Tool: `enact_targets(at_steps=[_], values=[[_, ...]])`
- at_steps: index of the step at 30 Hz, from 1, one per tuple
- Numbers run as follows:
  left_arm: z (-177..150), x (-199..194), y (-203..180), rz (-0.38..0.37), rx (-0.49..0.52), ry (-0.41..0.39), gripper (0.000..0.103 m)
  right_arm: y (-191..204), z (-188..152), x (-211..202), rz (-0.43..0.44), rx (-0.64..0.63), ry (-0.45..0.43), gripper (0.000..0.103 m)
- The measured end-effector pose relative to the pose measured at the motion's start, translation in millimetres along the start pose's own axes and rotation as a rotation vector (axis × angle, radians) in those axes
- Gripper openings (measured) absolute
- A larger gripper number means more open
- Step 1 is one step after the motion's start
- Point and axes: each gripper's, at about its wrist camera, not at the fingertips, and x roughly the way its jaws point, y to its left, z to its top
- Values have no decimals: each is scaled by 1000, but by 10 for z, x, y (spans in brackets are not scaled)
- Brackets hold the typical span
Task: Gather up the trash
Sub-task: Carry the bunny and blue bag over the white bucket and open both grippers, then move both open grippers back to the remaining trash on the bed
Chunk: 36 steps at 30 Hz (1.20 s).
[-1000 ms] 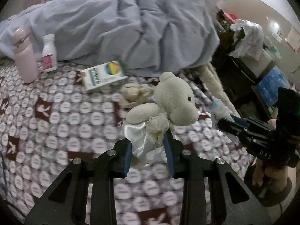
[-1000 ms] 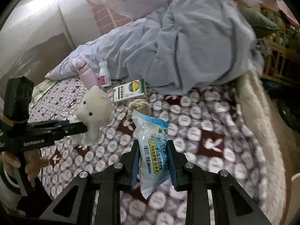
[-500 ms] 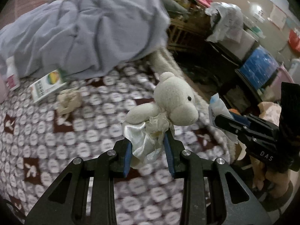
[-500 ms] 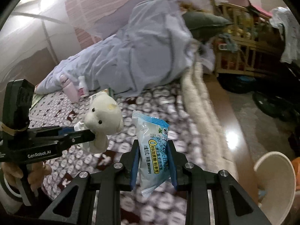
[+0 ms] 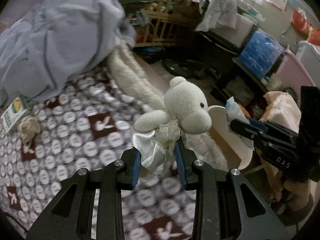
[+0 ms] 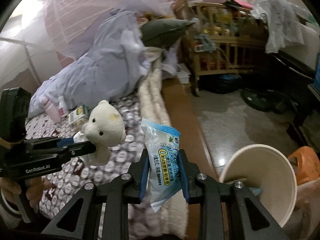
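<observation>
My left gripper (image 5: pixel 158 160) is shut on a cream teddy bear (image 5: pixel 184 110) by its white satin dress, held above the bed's edge. My right gripper (image 6: pixel 163 172) is shut on a pale blue snack wrapper (image 6: pixel 162 160); the wrapper also shows in the left wrist view (image 5: pixel 234 112). A tan paper bin (image 6: pixel 266 172) stands on the floor beside the bed, to the right of the wrapper; it also shows in the left wrist view (image 5: pixel 230 148), behind the bear. A crumpled tissue (image 5: pixel 29 127) and a green-white box (image 5: pixel 14 112) lie on the patterned bedspread (image 5: pixel 80 140).
A lavender duvet (image 5: pixel 60 36) is heaped on the bed. A pink bottle (image 6: pixel 51 110) and a small white bottle (image 6: pixel 62 106) stand by it. A wooden crib (image 6: pixel 224 46), blue storage box (image 5: pixel 260 56) and an orange stool (image 6: pixel 306 162) crowd the floor.
Both grippers have swung right, away from the bed's middle toward its edge and the floor. The paper bin has come closer in both views. Both grips are unchanged.
</observation>
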Motion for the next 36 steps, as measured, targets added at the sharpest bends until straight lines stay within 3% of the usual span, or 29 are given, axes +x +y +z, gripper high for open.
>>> enact_targets(at_steps=[21,29,33,36], values=[[263,845,-1033,-138,81,140,30,-1273,-383,-165,-187,220,47,27],[348,1083,-1343,-241,91,189,42,-1634,-510,-98,-256,302,84,27],[334,1072,-1380,-242,113,189,47,-1746,-564,-76,-302,334,110,39],[324,1039,-1326,-217,116,182,47,-1757,-585,-45,-293,345,119,39]])
